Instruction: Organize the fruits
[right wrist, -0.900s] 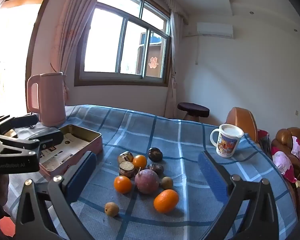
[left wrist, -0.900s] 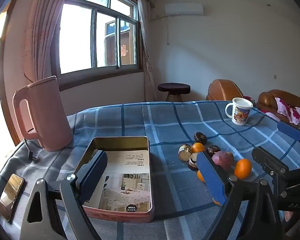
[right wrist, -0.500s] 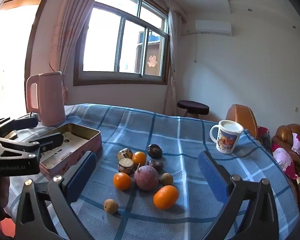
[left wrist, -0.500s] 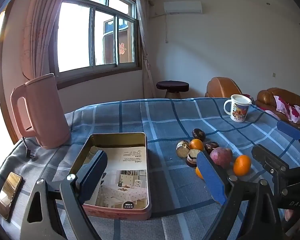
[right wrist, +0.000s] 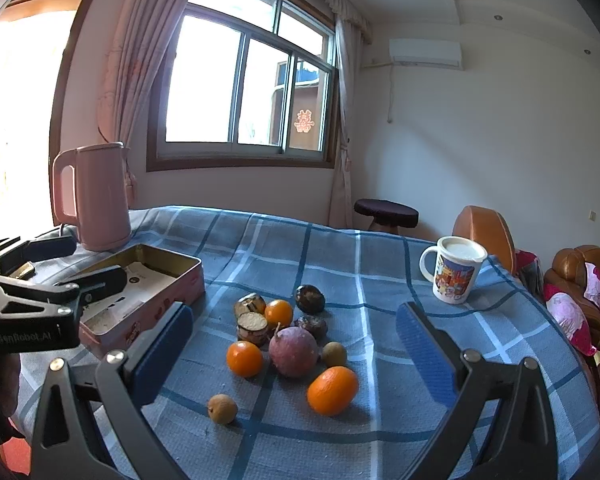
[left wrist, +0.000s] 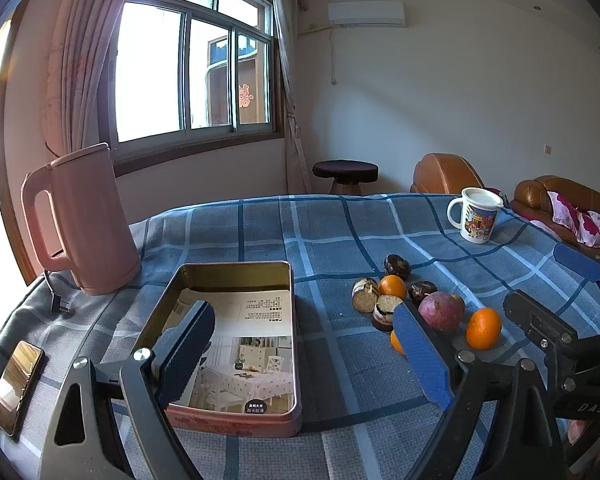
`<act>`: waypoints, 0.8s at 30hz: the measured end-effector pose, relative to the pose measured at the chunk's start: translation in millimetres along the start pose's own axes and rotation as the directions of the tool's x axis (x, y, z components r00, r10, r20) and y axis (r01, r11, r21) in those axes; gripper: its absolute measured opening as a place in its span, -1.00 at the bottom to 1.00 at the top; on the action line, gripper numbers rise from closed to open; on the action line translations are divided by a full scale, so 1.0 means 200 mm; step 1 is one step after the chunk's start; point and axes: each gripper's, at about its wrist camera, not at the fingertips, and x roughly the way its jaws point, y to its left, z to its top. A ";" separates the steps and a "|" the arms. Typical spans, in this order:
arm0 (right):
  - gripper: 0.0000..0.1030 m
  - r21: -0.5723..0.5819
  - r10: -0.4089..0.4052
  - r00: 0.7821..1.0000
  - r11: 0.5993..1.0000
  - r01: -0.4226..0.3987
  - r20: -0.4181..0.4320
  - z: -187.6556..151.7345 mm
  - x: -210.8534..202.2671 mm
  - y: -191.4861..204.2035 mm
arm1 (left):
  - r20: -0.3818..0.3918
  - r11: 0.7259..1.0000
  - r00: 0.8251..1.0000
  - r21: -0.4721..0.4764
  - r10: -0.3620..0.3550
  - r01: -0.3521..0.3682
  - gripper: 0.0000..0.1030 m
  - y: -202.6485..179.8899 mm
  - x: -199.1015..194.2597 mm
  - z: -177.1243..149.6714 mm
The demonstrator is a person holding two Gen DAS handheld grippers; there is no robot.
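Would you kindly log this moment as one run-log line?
left tongs: open, empty, over tin | right tongs: open, empty, facing fruit pile | fruits: all on cloth, none in tin

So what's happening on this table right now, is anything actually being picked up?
Not yet. A person holds two grippers over the blue checked tablecloth, both open and empty. The right gripper faces the loose pile of fruit: oranges, a large purple fruit, smaller brown ones. The left gripper hovers by the open tin box, which holds only printed paper. No fruit is in the box.
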 end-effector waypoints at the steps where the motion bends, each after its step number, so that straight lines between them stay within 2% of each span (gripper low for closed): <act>1: 1.00 0.000 -0.001 1.000 1.000 0.001 0.000 0.00 0.00 0.00 | 0.000 1.000 1.000 0.001 0.000 0.000 0.78 0.00 0.00 0.00; 24: 1.00 0.005 0.001 1.000 1.000 -0.001 -0.001 -0.01 0.00 0.00 | -0.003 1.000 1.000 -0.004 -0.002 0.002 0.78 -0.03 -0.03 -0.04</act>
